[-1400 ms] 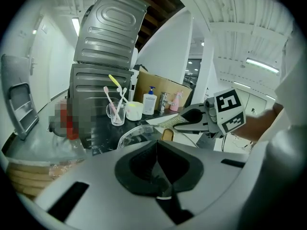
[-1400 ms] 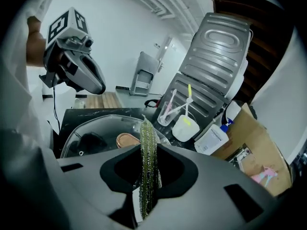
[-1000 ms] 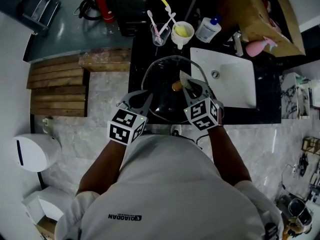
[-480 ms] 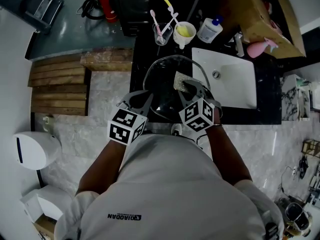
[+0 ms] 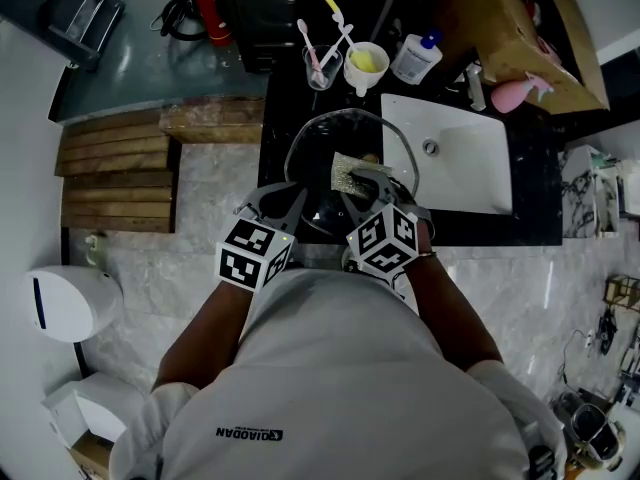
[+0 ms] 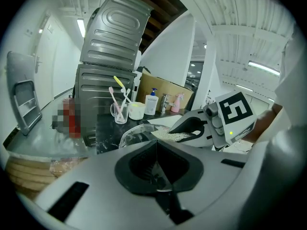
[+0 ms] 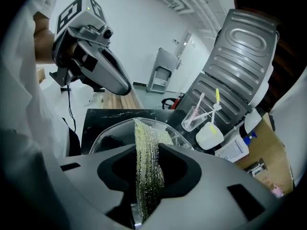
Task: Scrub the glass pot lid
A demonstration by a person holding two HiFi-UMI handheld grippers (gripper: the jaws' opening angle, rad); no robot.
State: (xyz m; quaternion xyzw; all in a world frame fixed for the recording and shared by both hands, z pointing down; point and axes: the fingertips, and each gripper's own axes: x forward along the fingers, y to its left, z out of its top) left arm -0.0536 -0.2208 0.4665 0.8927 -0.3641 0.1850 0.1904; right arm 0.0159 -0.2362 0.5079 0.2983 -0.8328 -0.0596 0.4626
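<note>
A black marble desk [image 5: 276,153] carries the work, with the glass pot lid [image 5: 322,140] lying flat on it and a white sink [image 5: 470,163] just beside the lid on its right. The right gripper [image 5: 366,188] has its jaws clamped on a yellow-green mesh scouring pad [image 7: 146,171], which stands up between them in the right gripper view and presses onto the middle of the lid's dome. The left gripper [image 5: 287,204] has its jaws pressed together at the lid's left rim; they seem to nip the glass edge there, though the rim itself is hard to make out between them. Over the last second the right gripper has swept the pad from the lid's right side, just beside the knob, across to its centre, and the pad now covers the spot where the knob showed, while the left gripper has not shifted. That reads as a scrubbing stroke under way, with the lid pinned so it cannot slide; the far and left parts of the dome likely still need passes. Beyond the lid's far edge stand a clear cup of toothbrushes [image 5: 320,68], a white mug [image 5: 365,66] and a white bottle [image 5: 414,60].
</note>
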